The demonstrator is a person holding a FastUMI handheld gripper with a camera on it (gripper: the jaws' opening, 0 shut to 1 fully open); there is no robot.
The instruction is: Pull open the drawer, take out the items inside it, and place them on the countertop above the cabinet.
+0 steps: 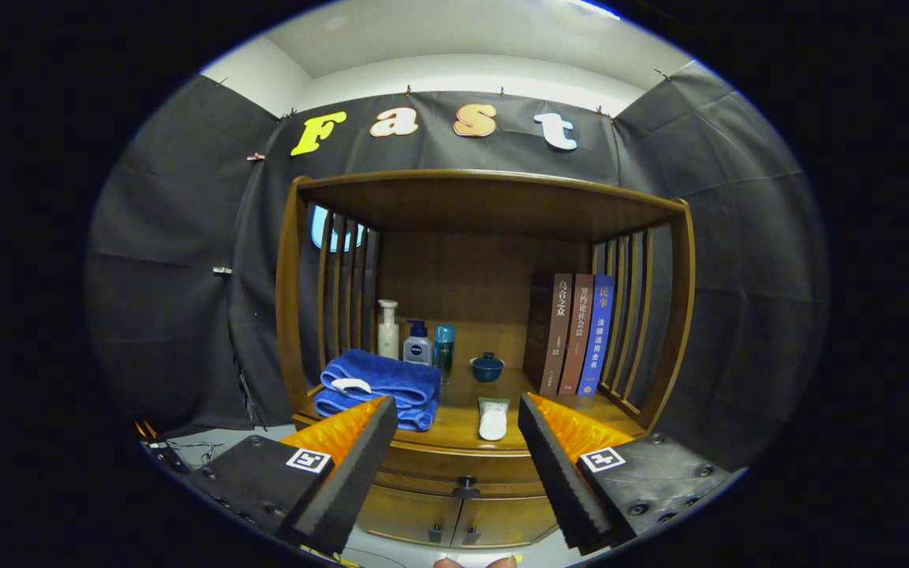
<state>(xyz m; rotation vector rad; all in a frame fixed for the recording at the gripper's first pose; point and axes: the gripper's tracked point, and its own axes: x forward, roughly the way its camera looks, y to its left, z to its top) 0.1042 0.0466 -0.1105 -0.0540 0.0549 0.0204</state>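
A wooden cabinet [486, 205] stands ahead of me against the booth wall. Its drawer [462, 461] is closed, with a small dark knob [465, 482] on its front, seen between my fingers. On the countertop [462, 426] above the drawer lies a white tube [492, 419], just beyond the fingers. My gripper [454, 442] is open and holds nothing. It hovers in front of the drawer, a short way from it.
On the countertop sit a folded blue towel [379, 386], three bottles [417, 341], a small blue bowl [488, 367] and three upright books [577, 335]. Slatted sides and a top shelf enclose it. Two lower doors [454, 521] lie under the drawer.
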